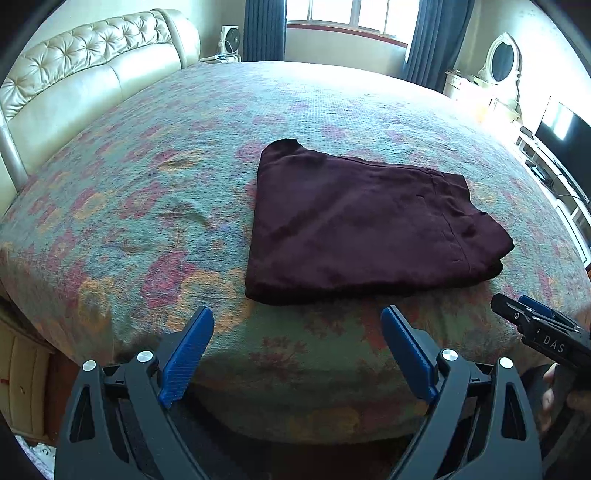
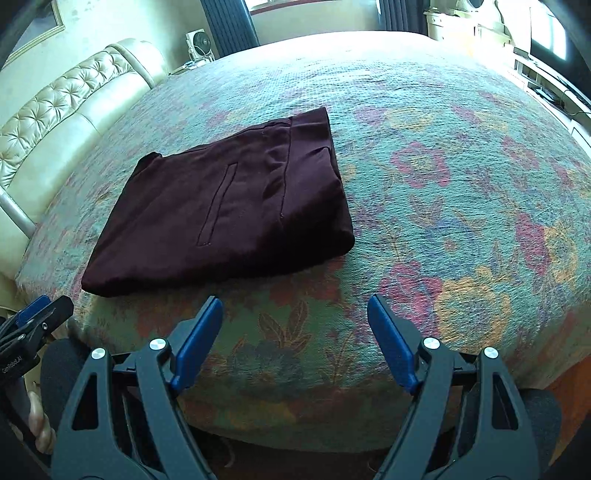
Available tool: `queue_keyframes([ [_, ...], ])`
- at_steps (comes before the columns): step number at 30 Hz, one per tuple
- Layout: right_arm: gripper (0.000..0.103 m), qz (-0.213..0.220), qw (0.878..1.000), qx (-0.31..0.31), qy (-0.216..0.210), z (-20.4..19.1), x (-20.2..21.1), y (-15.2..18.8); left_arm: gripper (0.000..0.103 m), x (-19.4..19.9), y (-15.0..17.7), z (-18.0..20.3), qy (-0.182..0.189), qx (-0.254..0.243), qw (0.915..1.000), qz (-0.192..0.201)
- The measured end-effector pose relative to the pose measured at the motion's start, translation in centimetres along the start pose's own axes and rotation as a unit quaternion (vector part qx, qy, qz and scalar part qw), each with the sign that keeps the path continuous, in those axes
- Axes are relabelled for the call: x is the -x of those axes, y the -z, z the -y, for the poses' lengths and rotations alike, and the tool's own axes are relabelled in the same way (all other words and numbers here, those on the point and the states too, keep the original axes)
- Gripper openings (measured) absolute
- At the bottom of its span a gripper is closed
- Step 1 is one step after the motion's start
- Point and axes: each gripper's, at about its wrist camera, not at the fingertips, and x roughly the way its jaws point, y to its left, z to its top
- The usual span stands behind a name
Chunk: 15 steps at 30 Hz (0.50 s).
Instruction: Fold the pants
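Nearest the cameras, both tools hang over the bed's near edge, clear of the cloth. The left gripper (image 1: 297,325) has its jaws spread wide and empty, aimed at the near hem of the bundle; the right gripper (image 2: 295,314) is likewise wide and empty, pointed at the floral bedspread (image 2: 461,177) just to the right of the bundle. Each tool shows at the edge of the other's view, so the two sit side by side at about the same height, angled slightly downward.

A little beyond them lie the maroon pants (image 1: 354,218), folded into a compact, several-layer rectangle flat on the bedspread, with a welt pocket (image 2: 218,205) facing up. The fold looks finished or nearly so.

The fabric looks soft, light and limp, probably with a matte grip rather than a slippery one. A pinch on a single layer would likely peel the stack open, so any hold seems best taken across all layers at a thick folded edge or corner.

Farther back stand the tufted headboard (image 1: 85,70) and the curtained window (image 1: 351,14).
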Motion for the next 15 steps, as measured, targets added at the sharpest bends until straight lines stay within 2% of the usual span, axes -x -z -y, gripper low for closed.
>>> queue_keyframes([
  [4,0.08,-0.005,1.0,0.001,-0.002,-0.06,-0.18,0.2,0.091,-0.17,0.14,0.08,-0.016,0.0,0.9999,0.002],
  [15,0.08,-0.016,1.0,0.006,-0.007,-0.51,-0.61,0.6,0.091,-0.8,0.68,-0.02,-0.028,0.009,0.9995,-0.01],
])
